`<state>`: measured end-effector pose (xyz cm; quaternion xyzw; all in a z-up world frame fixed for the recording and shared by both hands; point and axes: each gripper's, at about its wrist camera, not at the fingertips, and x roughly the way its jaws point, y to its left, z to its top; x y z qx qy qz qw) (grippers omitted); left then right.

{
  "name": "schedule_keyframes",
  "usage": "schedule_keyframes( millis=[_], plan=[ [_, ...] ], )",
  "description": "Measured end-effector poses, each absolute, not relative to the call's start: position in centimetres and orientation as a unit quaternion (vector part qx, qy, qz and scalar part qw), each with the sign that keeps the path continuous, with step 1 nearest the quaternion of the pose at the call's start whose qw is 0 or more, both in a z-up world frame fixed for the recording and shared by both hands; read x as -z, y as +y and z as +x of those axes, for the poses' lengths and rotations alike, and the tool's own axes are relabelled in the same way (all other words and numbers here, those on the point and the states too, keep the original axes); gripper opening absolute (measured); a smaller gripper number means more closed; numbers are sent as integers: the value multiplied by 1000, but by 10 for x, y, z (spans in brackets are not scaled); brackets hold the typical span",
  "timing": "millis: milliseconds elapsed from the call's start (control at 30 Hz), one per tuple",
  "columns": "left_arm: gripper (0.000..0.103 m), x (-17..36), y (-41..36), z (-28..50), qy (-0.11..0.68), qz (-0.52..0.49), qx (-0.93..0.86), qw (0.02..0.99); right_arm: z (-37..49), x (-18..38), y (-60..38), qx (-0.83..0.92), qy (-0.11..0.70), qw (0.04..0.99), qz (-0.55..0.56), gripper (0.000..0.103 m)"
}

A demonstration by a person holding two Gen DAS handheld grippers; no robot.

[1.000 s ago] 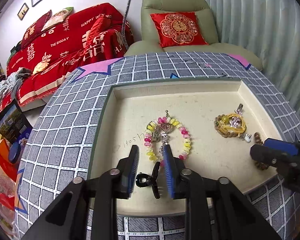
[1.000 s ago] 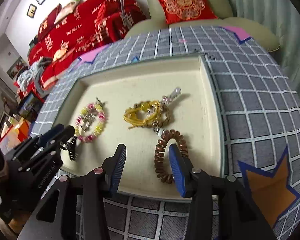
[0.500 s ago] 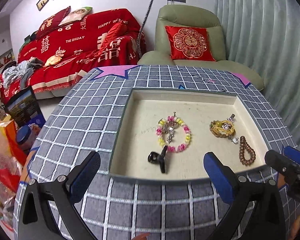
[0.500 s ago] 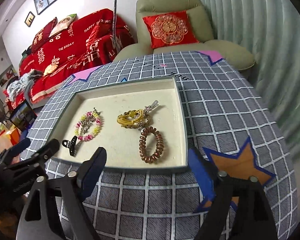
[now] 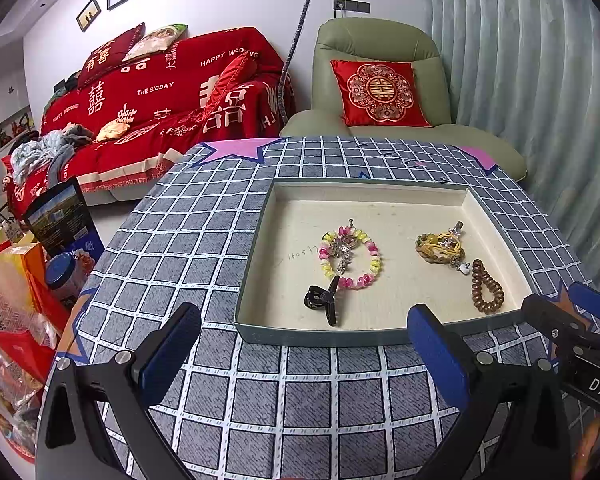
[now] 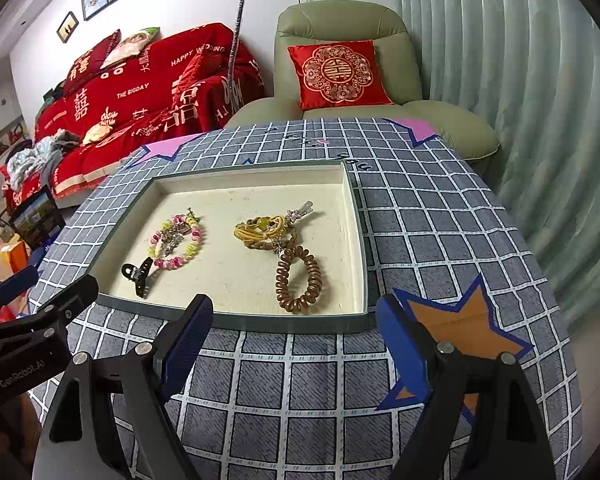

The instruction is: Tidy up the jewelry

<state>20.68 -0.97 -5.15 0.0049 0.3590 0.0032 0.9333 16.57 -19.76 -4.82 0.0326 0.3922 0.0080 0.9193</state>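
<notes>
A shallow cream tray (image 5: 256, 330) (image 6: 260, 322) sits on the checked tablecloth. In it lie a black hair claw clip (image 5: 324, 300) (image 6: 138, 274), a pink and yellow bead bracelet (image 5: 350, 254) (image 6: 176, 240), a yellow cord and braided bracelet bundle (image 5: 440, 244) (image 6: 268, 232) and a brown coil hair tie (image 5: 486, 292) (image 6: 298, 276). My left gripper (image 5: 304, 348) is wide open and empty, back from the tray's near edge. My right gripper (image 6: 292, 340) is wide open and empty, also short of the tray; it shows at the right of the left wrist view (image 5: 568, 320).
The round table (image 5: 180, 240) has a grey checked cloth with star patches (image 6: 460, 320). Behind it stand a green armchair (image 5: 380, 80) with a red cushion and a red-covered sofa (image 5: 160, 92). Bags and boxes (image 5: 20, 280) crowd the floor at left. A curtain (image 6: 520, 80) hangs at right.
My left gripper let go of the black claw clip in the tray, opened wide and drew back. My right gripper also opened wide and pulled back from the tray.
</notes>
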Motion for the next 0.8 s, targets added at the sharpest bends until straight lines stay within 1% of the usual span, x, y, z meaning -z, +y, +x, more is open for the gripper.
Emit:
schedule_keyframes(
  millis=[800],
  plan=[
    [103,46,-13,200,355,9,-5,935,164,44,-194,-8,390,920,31,86]
  ],
)
